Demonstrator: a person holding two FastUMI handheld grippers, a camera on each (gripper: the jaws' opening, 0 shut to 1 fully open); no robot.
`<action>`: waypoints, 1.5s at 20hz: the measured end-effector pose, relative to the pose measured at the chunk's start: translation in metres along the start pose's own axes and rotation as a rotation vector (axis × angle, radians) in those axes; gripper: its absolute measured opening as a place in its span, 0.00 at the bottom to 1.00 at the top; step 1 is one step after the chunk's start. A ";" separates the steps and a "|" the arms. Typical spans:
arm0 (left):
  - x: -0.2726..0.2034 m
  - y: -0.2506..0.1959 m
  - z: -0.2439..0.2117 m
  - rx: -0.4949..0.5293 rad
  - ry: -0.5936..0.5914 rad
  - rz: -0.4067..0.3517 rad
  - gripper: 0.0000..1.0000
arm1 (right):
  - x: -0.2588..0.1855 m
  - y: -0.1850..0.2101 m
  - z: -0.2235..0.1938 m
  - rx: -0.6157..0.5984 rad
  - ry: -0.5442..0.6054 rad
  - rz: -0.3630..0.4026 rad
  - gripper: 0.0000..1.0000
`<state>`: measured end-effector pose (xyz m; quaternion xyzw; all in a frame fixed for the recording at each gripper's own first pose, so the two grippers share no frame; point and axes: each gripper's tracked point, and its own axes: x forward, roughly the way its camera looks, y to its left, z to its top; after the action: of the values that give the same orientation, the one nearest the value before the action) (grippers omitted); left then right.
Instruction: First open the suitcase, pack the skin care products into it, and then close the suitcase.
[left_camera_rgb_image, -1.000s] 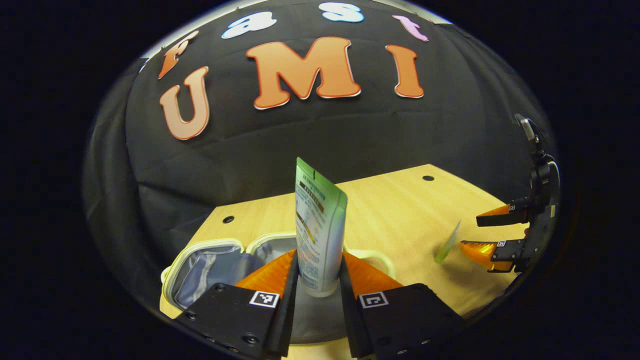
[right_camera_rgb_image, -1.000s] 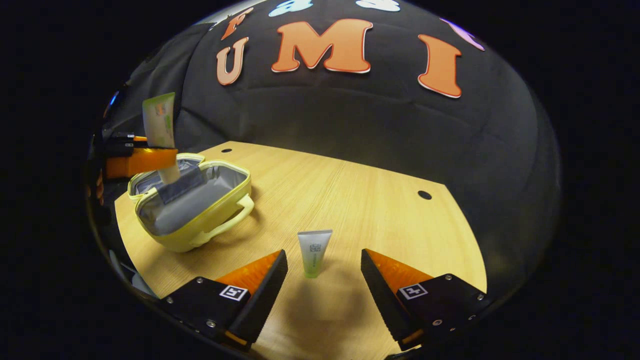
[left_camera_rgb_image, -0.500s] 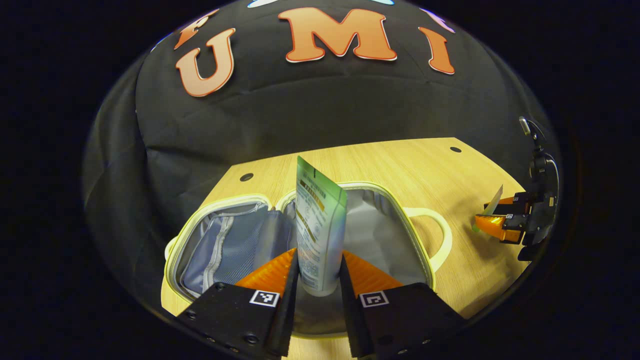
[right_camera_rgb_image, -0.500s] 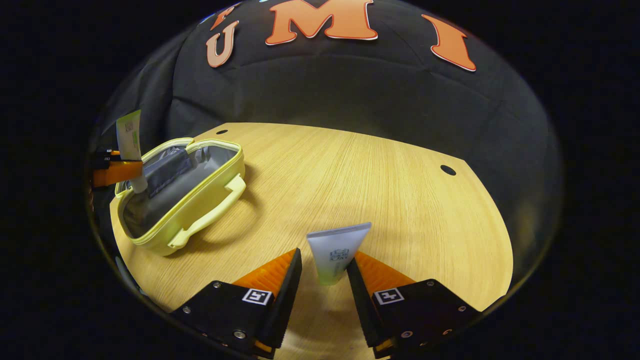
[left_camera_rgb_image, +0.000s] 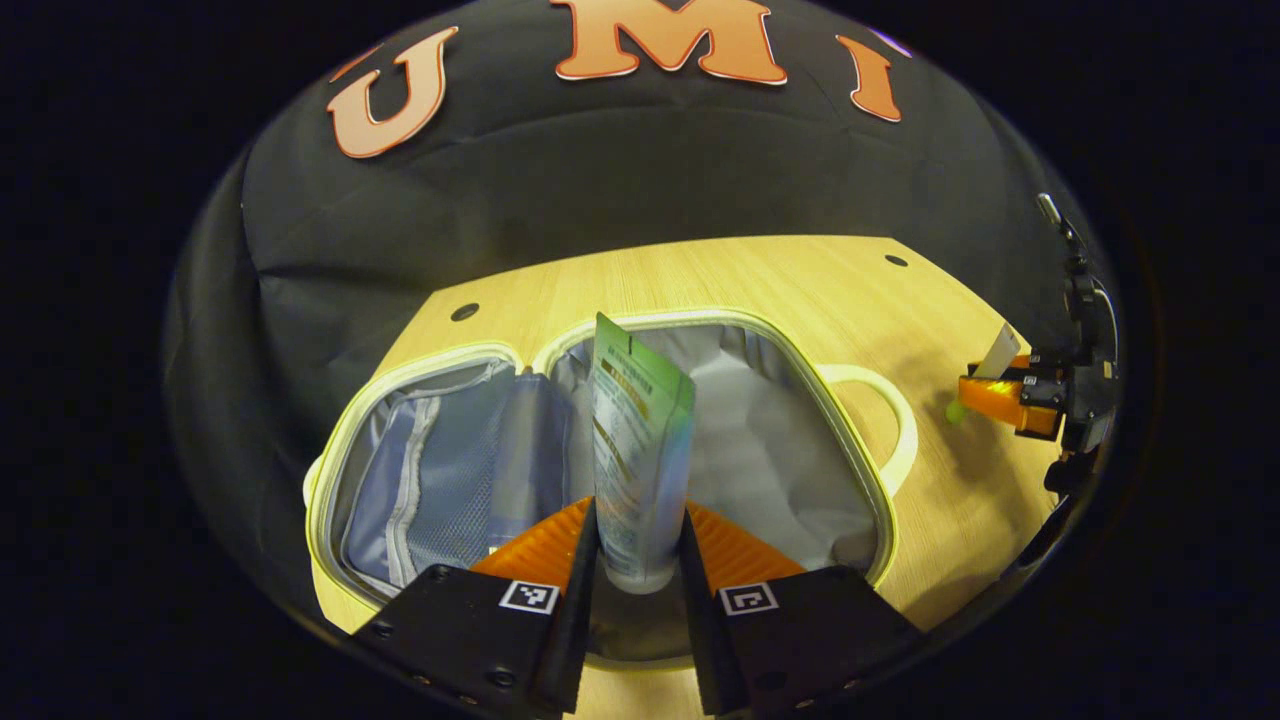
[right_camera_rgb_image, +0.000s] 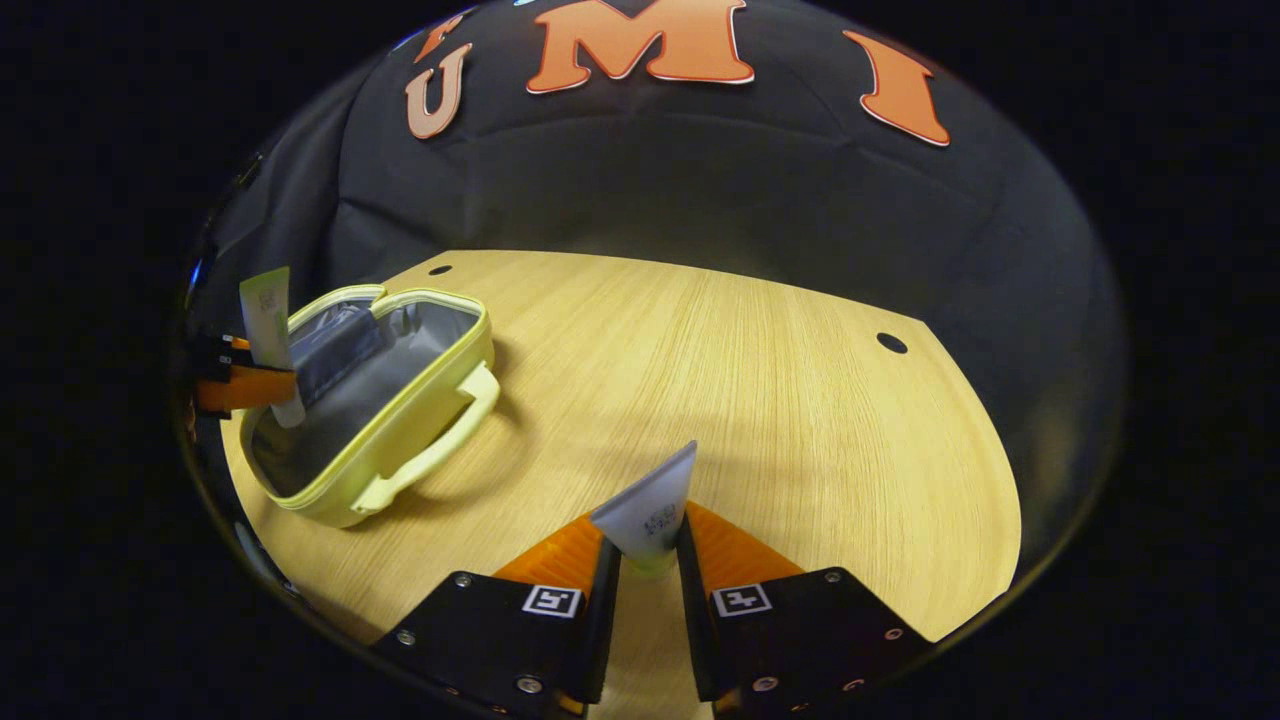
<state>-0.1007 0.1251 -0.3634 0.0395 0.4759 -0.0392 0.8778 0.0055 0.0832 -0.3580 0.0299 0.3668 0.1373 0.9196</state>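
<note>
Tube (left_camera_rgb_image: 637, 450) between left gripper (left_camera_rgb_image: 640, 545) fingers (upright)

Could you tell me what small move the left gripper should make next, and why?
Probably lower a little and open. The left gripper holds the big tube upright over the open case, whose grey lining lies bare below it.

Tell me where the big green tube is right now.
In the left gripper view the big green tube stands between the left gripper's fingers, above the open suitcase.
</note>
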 end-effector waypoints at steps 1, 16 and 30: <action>0.003 -0.001 -0.002 0.000 0.018 -0.020 0.44 | -0.007 0.004 0.007 -0.002 -0.009 0.007 0.34; 0.038 0.022 -0.015 -0.040 0.251 -0.013 0.26 | -0.058 0.100 0.099 -0.014 -0.124 0.123 0.34; -0.022 0.080 0.041 -0.257 -0.137 -0.071 0.87 | -0.007 0.202 0.076 -0.058 0.065 0.258 0.34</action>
<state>-0.0699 0.2013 -0.3205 -0.0930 0.4171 -0.0114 0.9040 0.0064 0.2790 -0.2662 0.0457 0.3852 0.2658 0.8825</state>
